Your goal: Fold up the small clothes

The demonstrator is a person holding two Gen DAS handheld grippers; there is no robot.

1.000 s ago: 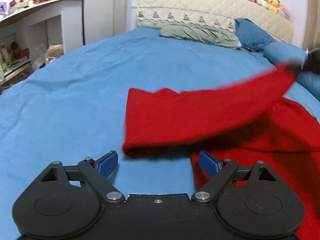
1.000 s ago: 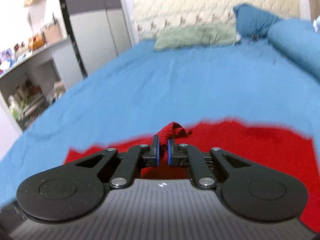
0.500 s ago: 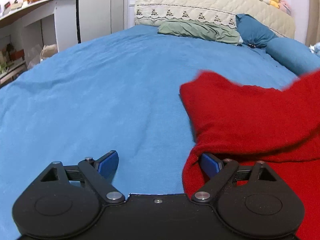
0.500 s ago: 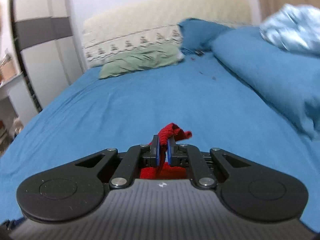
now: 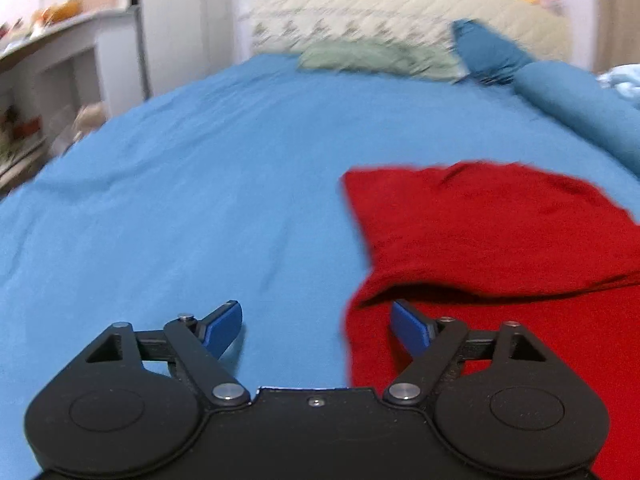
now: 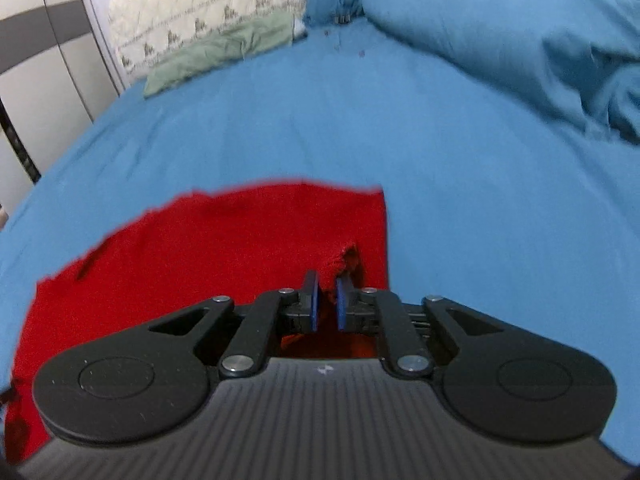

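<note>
A red knit garment (image 5: 492, 236) lies on the blue bedsheet (image 5: 200, 200), with one part folded over onto the rest. My left gripper (image 5: 316, 330) is open and empty, low over the sheet at the garment's near left edge; its right fingertip (image 5: 410, 330) is over the red cloth. In the right wrist view the garment (image 6: 224, 256) lies spread below. My right gripper (image 6: 325, 304) is shut on a bunched bit of the red garment's edge (image 6: 340, 262).
A green pillow (image 5: 372, 58) and blue pillows (image 5: 492, 54) lie by the quilted headboard (image 5: 400, 12). A rumpled blue duvet (image 6: 520, 48) lies on the right. White shelves (image 5: 60, 80) and a wardrobe (image 5: 180, 20) stand to the left of the bed.
My right gripper has carried the held red cloth across to the right and down, so the raised part now lies folded over the garment. My left gripper has stayed open in place.
</note>
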